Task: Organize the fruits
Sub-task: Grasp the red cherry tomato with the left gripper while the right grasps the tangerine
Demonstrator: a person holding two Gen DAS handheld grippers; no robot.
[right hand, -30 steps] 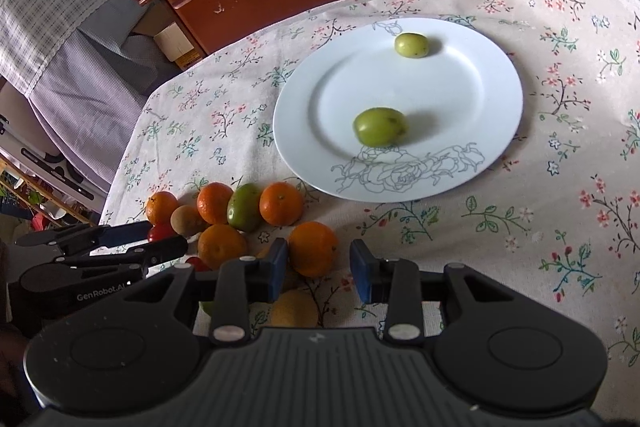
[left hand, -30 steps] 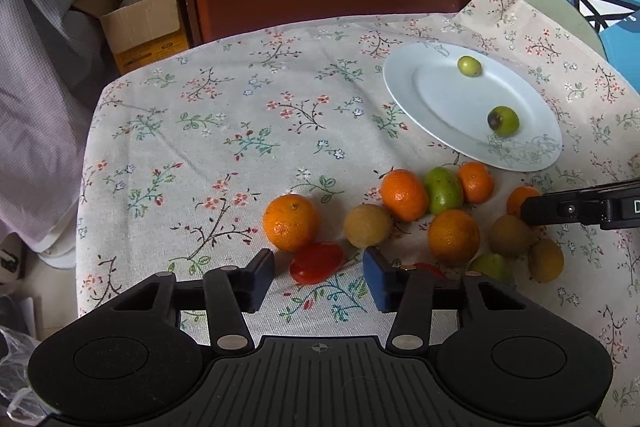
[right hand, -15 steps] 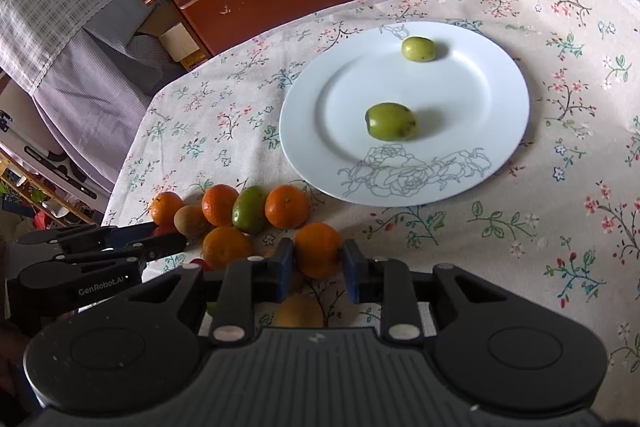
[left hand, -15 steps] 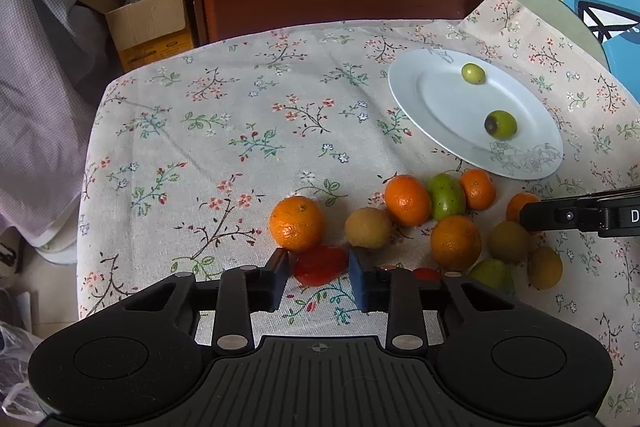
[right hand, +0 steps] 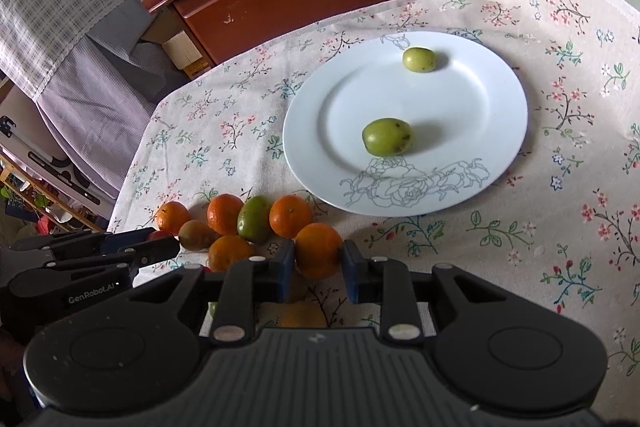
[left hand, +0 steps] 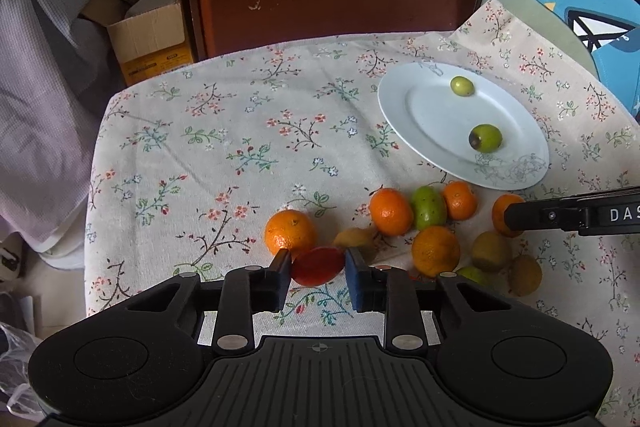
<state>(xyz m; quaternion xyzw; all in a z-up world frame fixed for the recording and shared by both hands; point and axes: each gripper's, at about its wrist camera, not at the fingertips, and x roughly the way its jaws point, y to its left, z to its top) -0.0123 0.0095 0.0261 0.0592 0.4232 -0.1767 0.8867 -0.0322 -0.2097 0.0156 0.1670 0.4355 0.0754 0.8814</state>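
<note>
Two grippers clamped, left gripper (left hand: 318, 269) on red fruit (left hand: 318, 266), right gripper (right hand: 319, 259) on orange (right hand: 319, 249), plate (right hand: 500, 131) beyond.

Both devices are showing the same build: a black ribbed housing with two round discs at its sides. Black linkage bars with silver rivets are running forward to fingers (left hand: 356, 277) padded in dark blue. The left gripper (left hand: 317, 271) is bearing white "GenRobot.AI" lettering on its side, and the right gripper (right hand: 318, 263) is showing "DAS".
</note>
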